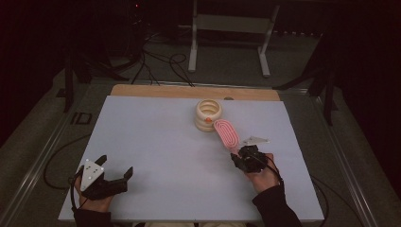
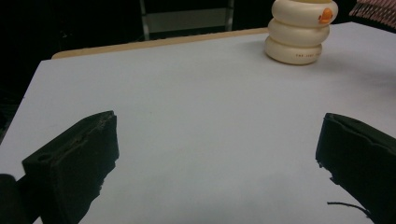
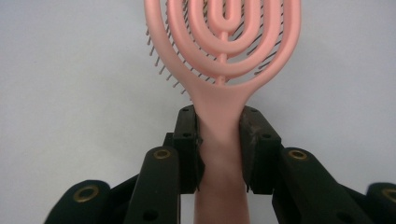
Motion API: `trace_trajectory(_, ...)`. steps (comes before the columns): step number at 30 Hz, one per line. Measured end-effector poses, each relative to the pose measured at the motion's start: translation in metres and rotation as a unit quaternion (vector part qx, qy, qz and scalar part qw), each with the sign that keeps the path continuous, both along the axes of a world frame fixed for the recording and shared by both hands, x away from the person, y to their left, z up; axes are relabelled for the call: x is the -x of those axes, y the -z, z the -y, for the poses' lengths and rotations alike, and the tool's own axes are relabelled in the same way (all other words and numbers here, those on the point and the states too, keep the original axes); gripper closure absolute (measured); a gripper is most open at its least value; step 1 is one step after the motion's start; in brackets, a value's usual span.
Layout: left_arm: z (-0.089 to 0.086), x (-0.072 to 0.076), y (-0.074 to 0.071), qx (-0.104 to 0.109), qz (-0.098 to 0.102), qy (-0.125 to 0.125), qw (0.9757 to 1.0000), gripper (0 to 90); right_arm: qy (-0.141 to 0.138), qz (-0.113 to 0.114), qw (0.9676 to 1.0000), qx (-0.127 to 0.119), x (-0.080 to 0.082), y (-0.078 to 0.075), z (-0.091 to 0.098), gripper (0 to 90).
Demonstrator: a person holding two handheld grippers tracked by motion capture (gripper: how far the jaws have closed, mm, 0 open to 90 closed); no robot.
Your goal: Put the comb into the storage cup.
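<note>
We held the pink hairbrush (image 1: 227, 133) by its handle in the right gripper (image 1: 242, 156), jaws pinched on either side of the neck, probably so the head could reach toward the cream ringed cup (image 1: 208, 114) that stood near the far edge of the white surface (image 1: 156, 142). The left gripper (image 1: 116, 165) rested spread and empty near the near left corner, seemingly waiting. The right gripper view showed the bristles pointing down at the surface beneath the looped head (image 3: 224, 42); the left gripper view showed an orange mark on the cup (image 2: 327, 15).
</note>
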State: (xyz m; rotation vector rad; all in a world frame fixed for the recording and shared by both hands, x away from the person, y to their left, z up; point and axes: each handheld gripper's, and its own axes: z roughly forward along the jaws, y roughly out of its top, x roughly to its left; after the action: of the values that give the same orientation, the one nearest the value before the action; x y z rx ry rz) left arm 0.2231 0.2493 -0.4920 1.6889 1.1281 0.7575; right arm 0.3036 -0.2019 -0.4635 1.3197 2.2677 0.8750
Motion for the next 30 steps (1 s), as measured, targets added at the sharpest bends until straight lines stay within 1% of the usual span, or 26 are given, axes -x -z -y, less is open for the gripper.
trace_trajectory(1, 0.0, 0.0, 0.0, 0.0, 0.0, 0.0, 1.0, 0.3, 0.0, 0.0, 1.0, 0.0, 0.0, 0.0, 0.0, 70.2)
trace_trajectory(2, 0.001, 0.0, 0.0, -0.001, -0.001, 0.002, 1.0, 0.3, -0.005, 0.007, 1.0, -0.002, 0.001, -0.001, 0.001, 70.2)
trace_trajectory(8, 0.001, 0.0, -0.001, -0.002, -0.003, 0.004, 1.0, 0.3, -0.006, 0.013, 0.9999, -0.007, 0.002, -0.002, -0.002, 70.2)
trace_trajectory(10, 0.001, -0.001, -0.001, 0.002, -0.007, 0.005, 1.0, 0.3, -0.015, 0.021, 0.9996, -0.008, 0.003, -0.001, -0.006, 70.2)
trace_trajectory(12, 0.001, -0.001, -0.001, 0.001, -0.009, 0.005, 0.9999, 0.3, -0.017, 0.021, 0.9996, -0.008, 0.004, -0.001, -0.008, 70.2)
trace_trajectory(14, 0.003, -0.002, 0.0, 0.0, -0.011, 0.009, 0.9999, 0.3, -0.03, 0.03, 0.9991, -0.005, 0.005, 0.0, -0.014, 70.2)
trace_trajectory(20, 0.007, -0.003, -0.001, -0.003, -0.015, 0.015, 0.9998, 0.3, -0.037, 0.04, 0.9985, -0.006, 0.008, -0.002, -0.017, 70.2)
trace_trajectory(23, 0.01, -0.003, -0.001, -0.003, -0.02, 0.023, 0.9995, 0.3, -0.04, 0.044, 0.9982, -0.007, 0.009, -0.003, -0.018, 70.2)
trace_trajectory(24, 0.012, -0.003, -0.001, 0.0, -0.023, 0.025, 0.9994, 0.3, -0.042, 0.045, 0.9981, -0.009, 0.01, -0.004, -0.019, 70.3)
trace_trajectory(25, 0.013, -0.003, -0.002, 0.007, -0.025, 0.027, 0.9993, 0.3, -0.044, 0.047, 0.9979, -0.011, 0.01, -0.004, -0.019, 70.2)
trace_trajectory(28, 0.014, -0.003, -0.002, 0.008, -0.025, 0.029, 0.9992, 0.3, -0.048, 0.049, 0.9975, -0.014, 0.011, -0.005, -0.02, 70.2)
trace_trajectory(29, 0.018, -0.003, -0.006, 0.016, -0.029, 0.036, 0.9988, 0.3, -0.048, 0.049, 0.9975, -0.014, 0.011, -0.005, -0.02, 70.2)
trace_trajectory(30, 0.018, -0.003, -0.006, 0.016, -0.029, 0.036, 0.9988, 0.3, -0.048, 0.049, 0.9975, -0.014, 0.011, -0.005, -0.02, 70.2)
